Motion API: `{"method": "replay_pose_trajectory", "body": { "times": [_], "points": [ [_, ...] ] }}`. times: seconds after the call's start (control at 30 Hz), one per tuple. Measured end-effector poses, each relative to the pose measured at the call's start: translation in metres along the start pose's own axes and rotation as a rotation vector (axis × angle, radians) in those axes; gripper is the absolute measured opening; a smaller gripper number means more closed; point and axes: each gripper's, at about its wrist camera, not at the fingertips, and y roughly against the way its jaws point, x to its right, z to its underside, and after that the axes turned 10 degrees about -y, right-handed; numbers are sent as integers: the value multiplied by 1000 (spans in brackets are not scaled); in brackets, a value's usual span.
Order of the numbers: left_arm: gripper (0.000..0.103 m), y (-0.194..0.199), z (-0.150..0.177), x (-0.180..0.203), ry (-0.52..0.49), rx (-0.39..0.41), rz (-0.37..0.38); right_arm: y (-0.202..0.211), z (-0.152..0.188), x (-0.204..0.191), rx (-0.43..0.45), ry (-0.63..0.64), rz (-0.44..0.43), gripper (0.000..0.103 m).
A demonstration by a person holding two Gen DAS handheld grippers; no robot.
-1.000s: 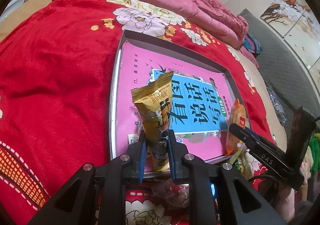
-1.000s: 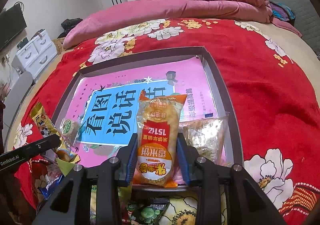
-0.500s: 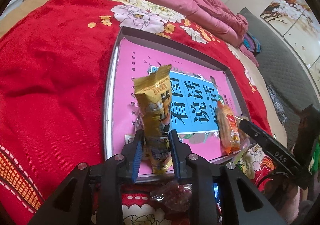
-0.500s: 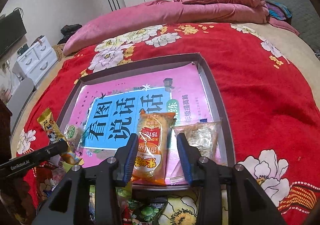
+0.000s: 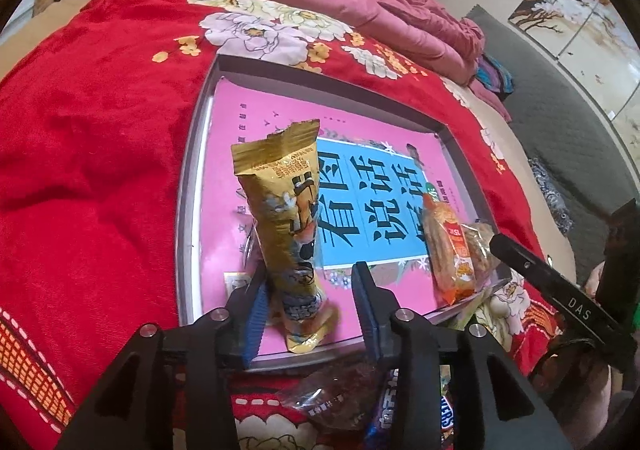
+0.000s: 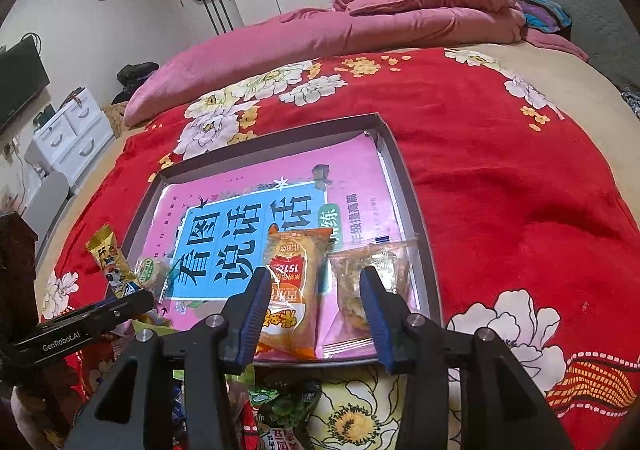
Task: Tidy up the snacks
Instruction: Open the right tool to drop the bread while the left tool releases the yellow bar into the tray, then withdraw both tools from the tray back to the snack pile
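Snacks: gold packet (image 5: 286, 226) looks light and crinkly, grab mid-body; left tongs (image 5: 310, 306) opening around it, right tongs (image 6: 316, 310) opening around the orange packet (image 6: 294, 290).

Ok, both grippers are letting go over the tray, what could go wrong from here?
1. The gold snack packet stands nearly upright between the left gripper as its jaws open; it may topple, perhaps onto the tray rim.
2. The orange rice cracker pack lies between the opening jaws of the right gripper; pulling back low could drag it.
3. The clear cookie bag sits right beside the right gripper's outer finger and could get nudged.
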Motion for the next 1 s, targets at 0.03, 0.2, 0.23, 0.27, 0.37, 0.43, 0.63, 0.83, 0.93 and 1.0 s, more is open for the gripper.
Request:
{"method": "replay_pose_trajectory", "body": {
  "times": [0.03,0.2,0.23,0.27,0.37,0.43,0.63,0.83,0.93,1.0],
  "points": [
    [43,1,0,-1,6,1,6,1,0,0,0,0,0,48],
    [49,6,-1,-10,51,13,12,4,1,1,0,-7,-8,50],
    [50,8,-2,-12,59,19,14,4,1,0,1,-7,-9,50],
    [52,11,-2,-14,68,25,15,5,1,0,2,-8,-11,50],
    [55,17,-3,-18,85,43,22,8,1,0,4,-13,-19,50],
    [56,20,-4,-19,91,53,25,10,1,-1,6,-15,-23,50],
    [58,26,-6,-20,93,69,28,12,1,-2,11,-12,-22,51],
    [65,35,-8,-18,81,98,32,16,0,0,18,-16,-22,52],
    [68,38,-9,-17,72,109,24,18,1,1,21,-18,-22,53],
    [70,40,-9,-16,66,112,22,18,1,1,22,-18,-21,54]
  ]
}}
